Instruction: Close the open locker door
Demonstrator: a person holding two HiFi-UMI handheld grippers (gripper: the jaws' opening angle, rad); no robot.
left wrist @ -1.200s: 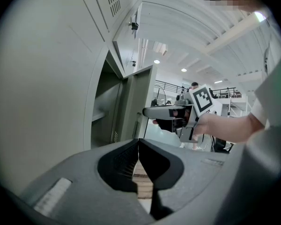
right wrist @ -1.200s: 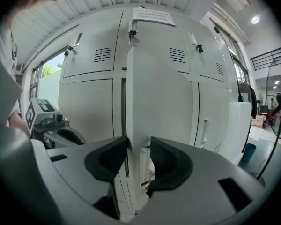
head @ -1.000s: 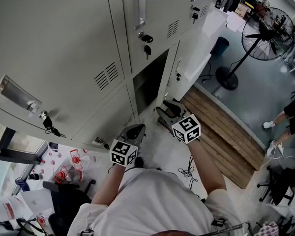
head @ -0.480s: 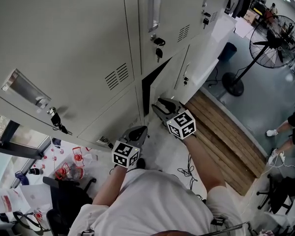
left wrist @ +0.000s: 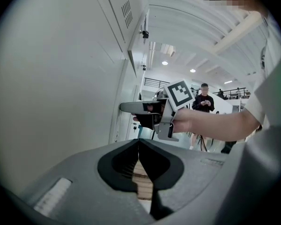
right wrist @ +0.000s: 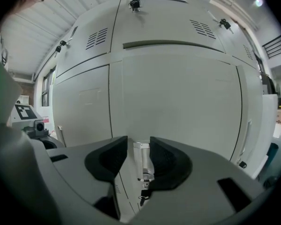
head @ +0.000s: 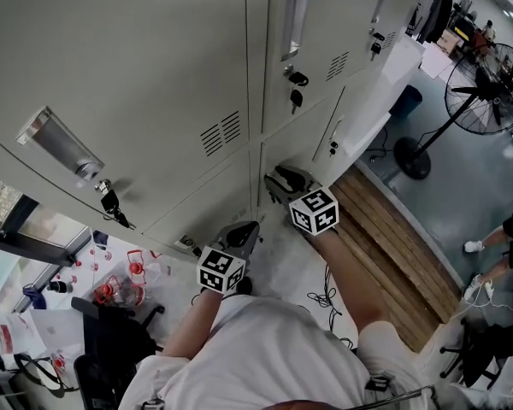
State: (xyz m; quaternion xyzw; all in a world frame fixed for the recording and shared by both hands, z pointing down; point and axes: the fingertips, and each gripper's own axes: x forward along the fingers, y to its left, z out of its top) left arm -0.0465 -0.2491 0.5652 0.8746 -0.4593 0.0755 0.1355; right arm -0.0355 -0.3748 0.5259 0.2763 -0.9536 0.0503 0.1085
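Moved since a second ago: pale grey steel locker door, lower row, swung from wide open to closed. The dark opening at its left edge is gone and only a thin seam is left. The right gripper has travelled in with it.

Item 1. Right gripper: grey two-jaw tool with a black-and-white marker cube, in the person's right hand. Jaws parted by a narrow gap, clasping nothing. The tips sit close against the door near its left edge; contact cannot be confirmed. In the right gripper view the door's bright metal pull handle shows through the gap, with a small dark key hanging under it.

Item 2. Left gripper: same make. Jaws pressed together at the tips, empty. It is held low, clear of the lockers, just below and left of the right gripper.

Item 3. Locker door, as it stands: it appears flush with its neighbours, directly beneath an upper door that carries a louvred vent.

Item 4. Surroundings:
- A strip of brown wooden planks lies on the floor to the right of the locker bank.
- A black pedestal fan stands beyond the planks.
- Small red-and-white items are scattered on the pale floor to the left.
- A standing person in dark clothing is far off in the left gripper view.
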